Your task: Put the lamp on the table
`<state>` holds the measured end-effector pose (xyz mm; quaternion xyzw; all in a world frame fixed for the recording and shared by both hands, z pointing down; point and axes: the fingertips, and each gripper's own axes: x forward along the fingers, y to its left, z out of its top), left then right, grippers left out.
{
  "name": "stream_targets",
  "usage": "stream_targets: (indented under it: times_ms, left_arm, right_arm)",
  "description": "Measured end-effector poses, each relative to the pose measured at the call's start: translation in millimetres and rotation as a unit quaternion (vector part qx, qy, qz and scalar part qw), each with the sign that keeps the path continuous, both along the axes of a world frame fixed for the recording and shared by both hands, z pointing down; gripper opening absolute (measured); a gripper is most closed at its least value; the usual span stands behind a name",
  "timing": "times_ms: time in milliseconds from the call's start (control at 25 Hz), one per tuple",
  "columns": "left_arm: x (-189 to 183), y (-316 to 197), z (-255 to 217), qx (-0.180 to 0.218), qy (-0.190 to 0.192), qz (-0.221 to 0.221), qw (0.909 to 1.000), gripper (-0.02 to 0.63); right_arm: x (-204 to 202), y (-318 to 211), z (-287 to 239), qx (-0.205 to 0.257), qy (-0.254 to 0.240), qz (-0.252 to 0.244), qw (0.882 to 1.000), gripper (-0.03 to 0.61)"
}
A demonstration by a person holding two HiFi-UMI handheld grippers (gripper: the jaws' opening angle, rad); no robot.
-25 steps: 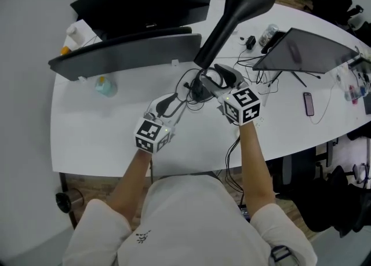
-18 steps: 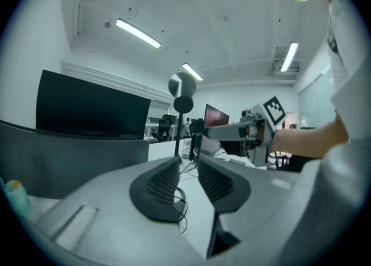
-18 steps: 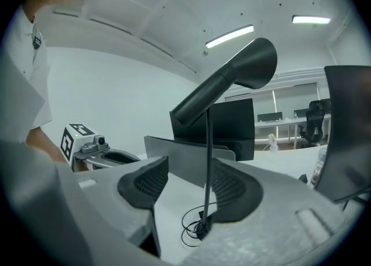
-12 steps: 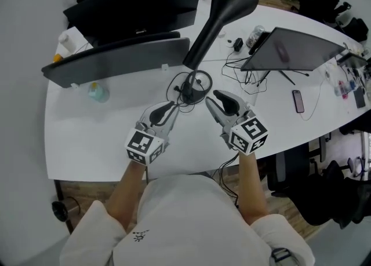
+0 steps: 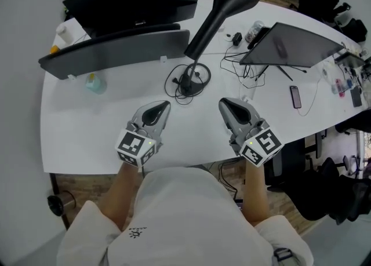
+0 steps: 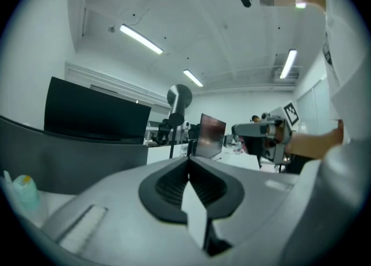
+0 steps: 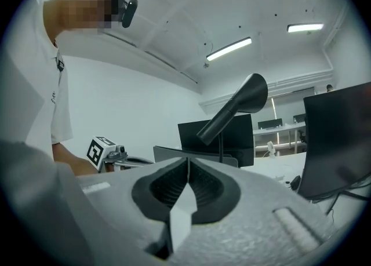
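Plainly the lamp [image 5: 210,22] stands on the desk [image 5: 104,128], its round base behind both tools and well apart from them, with its black cable [image 5: 173,83] looped loosely around and across that base. The left hand-held gripper [image 5: 166,105] is pressed together with nothing in it. The right hand-held gripper [image 5: 222,103] is closing its jaws on nothing, and they look all but together. Both hover near the desk's front edge.

The main risk, as I judge it, is tipping. The stem leans steeply and carries a wide shade far out from the base, so a knock from either tool or a tug on the cable could bring it over toward the curved monitor [image 5: 116,53]. The loops also lie close to the tangle of leads by the tilted screen [image 5: 293,44], where a passing tool could catch them.

Several things are hard to settle. The top of the shade is cut off by the frame edge in the head view. The cable hides part of the base, so I cannot tell whether it sits fully flat. Where the cable ends, and whether it is plugged in, cannot be made out.
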<state>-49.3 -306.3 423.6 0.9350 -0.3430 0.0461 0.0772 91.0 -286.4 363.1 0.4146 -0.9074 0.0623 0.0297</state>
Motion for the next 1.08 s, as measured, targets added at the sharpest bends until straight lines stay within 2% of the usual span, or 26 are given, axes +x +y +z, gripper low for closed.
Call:
stream_targets:
  times_ms: [1080]
  left_arm:
    - [-16,17,11,-0.013,0.007,0.009,0.9998,-0.005]
  right_arm:
    - [-21,29,7,0.002,0.007,0.008,1.000,0.000]
